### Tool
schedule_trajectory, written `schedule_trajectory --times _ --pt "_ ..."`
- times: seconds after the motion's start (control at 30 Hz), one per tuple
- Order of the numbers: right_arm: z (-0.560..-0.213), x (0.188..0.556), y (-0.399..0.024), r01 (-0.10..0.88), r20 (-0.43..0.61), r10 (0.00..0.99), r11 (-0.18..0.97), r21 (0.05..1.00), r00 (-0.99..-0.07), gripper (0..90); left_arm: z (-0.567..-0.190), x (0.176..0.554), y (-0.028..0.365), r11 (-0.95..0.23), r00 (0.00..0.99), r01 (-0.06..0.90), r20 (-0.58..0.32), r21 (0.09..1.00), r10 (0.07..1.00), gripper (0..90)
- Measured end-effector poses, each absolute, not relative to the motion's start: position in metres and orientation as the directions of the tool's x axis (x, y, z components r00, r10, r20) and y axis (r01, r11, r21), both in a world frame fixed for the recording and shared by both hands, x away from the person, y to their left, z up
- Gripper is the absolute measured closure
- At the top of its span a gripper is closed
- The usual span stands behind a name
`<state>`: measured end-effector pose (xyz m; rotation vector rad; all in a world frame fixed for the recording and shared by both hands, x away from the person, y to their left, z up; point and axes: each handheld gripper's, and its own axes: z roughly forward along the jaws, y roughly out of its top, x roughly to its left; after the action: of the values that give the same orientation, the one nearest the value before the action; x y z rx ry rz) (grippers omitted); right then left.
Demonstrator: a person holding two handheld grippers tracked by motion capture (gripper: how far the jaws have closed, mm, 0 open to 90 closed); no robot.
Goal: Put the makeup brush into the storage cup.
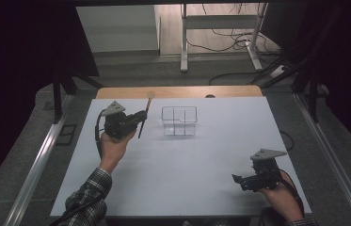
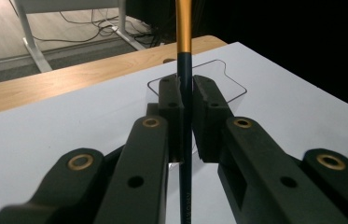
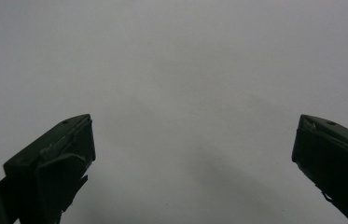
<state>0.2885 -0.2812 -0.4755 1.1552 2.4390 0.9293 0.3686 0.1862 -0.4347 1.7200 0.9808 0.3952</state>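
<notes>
Up at the far left of the white worktop (image 1: 182, 174), the left gripper (image 1: 141, 117) pinches a slender brush with a dark blue lower shaft and a golden-orange upper handle (image 1: 144, 118). In the left gripper view the black fingers (image 2: 170, 105) are pressed against the shaft (image 2: 185, 79) from both sides, and the shaft runs straight up between them, dark blue where it is clamped and orange above. From the high view the brush stands tilted, its pale rounded end leaning toward the wooden far edge of the worktop (image 1: 178, 92) and its dark lower tip down near the white surface; whether that tip touches the surface cannot be told. The person's left hand (image 1: 114, 146) wraps the gripper body, a plaid sleeve (image 1: 88, 193) behind it, and a grey three-cornered plate sits on top.

Just to the right of the brush, a clear plastic box divided into compartments (image 1: 179, 121) stands on the worktop, apart from the gripper. In the left gripper view its transparent rim (image 2: 230, 84) shows beyond the fingers.

Well apart, at the near right corner of the worktop, the right gripper (image 1: 239, 180) is held low in the person's right hand (image 1: 281, 197). In the right gripper view its two black fingers (image 3: 57, 154) are spread wide with bare white surface between them, holding nothing.
</notes>
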Motion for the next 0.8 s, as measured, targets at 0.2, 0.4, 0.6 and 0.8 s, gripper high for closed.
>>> schedule_trajectory --times 0.2,0.4,0.6,0.8 --pt "-0.476 0.288 -0.281 0.584 0.016 0.769 0.473 0.660 -0.639 0.0 -0.433 0.377 0.181 -0.092 0.610 0.411 -0.199 0.907 0.767 83.3" --pt "-0.476 0.288 -0.281 0.585 0.017 0.768 0.472 0.660 -0.640 0.0 -0.432 0.384 0.176 -0.088 0.608 0.406 -0.197 0.910 0.769 83.3" --pt "-0.476 0.289 -0.281 0.585 0.017 0.768 0.473 0.659 -0.640 0.0 -0.431 0.391 0.173 -0.073 0.607 0.400 -0.205 0.913 0.767 83.4" --pt "-0.476 0.289 -0.281 0.585 0.016 0.768 0.474 0.658 -0.641 0.0 -0.430 0.399 0.170 -0.065 0.608 0.397 -0.209 0.916 0.766 83.3"
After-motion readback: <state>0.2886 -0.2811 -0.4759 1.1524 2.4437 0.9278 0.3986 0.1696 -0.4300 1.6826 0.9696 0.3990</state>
